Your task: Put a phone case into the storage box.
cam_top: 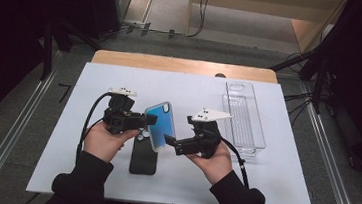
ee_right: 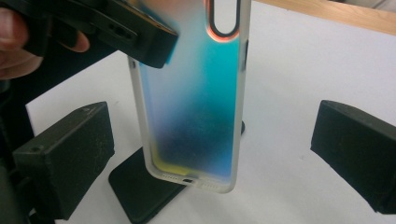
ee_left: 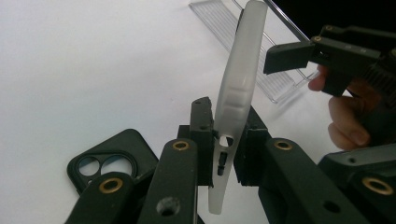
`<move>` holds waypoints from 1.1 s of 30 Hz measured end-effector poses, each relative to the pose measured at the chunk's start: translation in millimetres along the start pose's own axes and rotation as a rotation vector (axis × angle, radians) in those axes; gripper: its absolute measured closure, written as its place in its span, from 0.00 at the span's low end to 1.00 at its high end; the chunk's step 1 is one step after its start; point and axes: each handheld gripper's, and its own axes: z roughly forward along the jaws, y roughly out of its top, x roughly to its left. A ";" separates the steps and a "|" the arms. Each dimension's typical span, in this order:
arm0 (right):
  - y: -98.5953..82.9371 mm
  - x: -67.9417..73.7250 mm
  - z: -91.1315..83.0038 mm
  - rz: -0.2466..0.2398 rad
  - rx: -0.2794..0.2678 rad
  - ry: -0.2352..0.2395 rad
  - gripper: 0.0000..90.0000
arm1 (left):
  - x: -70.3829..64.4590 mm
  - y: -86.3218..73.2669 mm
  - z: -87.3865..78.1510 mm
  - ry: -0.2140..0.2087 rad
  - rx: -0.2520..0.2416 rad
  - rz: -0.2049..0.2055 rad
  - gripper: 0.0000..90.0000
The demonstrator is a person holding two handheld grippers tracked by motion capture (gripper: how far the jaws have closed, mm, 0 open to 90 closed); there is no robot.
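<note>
Work in hand: passing the blue phone case (cam_top: 160,125) between my two claws, above the white table (cam_top: 95,83).
Left claw (cam_top: 148,121): pressed onto the case's edge, pinching it and holding it upright, clear of the table; in the left gripper view the pale rim (ee_left: 236,98) sits squeezed between my two black jaws.
Right claw (cam_top: 169,141): spread wide, jaws on either side of the case's lower end without touching it; the right gripper view shows clear gaps on both sides.
Black case (cam_top: 143,156): lying flat on the table, near me, just under the lifted one.
Clear tray (cam_top: 244,115): on the right, far side, nothing in it that I can make out.
Done, I judge: blue case picked up and presented.
Left, I judge: close my right claw on it, release the left, then set it down, perhaps in the tray.
</note>
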 end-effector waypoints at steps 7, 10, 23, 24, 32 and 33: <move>-5.7 8.2 11.8 0.060 0.001 -0.046 0.00 | -3.8 -0.5 1.9 0.009 0.000 -0.015 0.89; -7.1 11.8 16.8 0.058 0.015 -0.065 0.00 | -6.2 -1.3 4.4 0.013 0.003 -0.010 0.89; -9.5 15.4 27.1 0.070 0.009 -0.085 0.00 | -18.9 -4.3 15.5 0.007 0.002 0.005 0.89; -9.3 15.4 27.2 0.071 0.009 -0.090 0.00 | -19.7 -4.6 16.1 0.003 0.003 0.009 0.89; -9.5 13.2 30.0 0.079 0.017 -0.117 0.02 | -25.7 -5.8 20.8 -0.007 0.010 0.016 0.89; -9.5 13.0 29.8 0.080 0.013 -0.118 0.04 | -26.3 -5.8 21.1 -0.007 0.013 0.018 0.89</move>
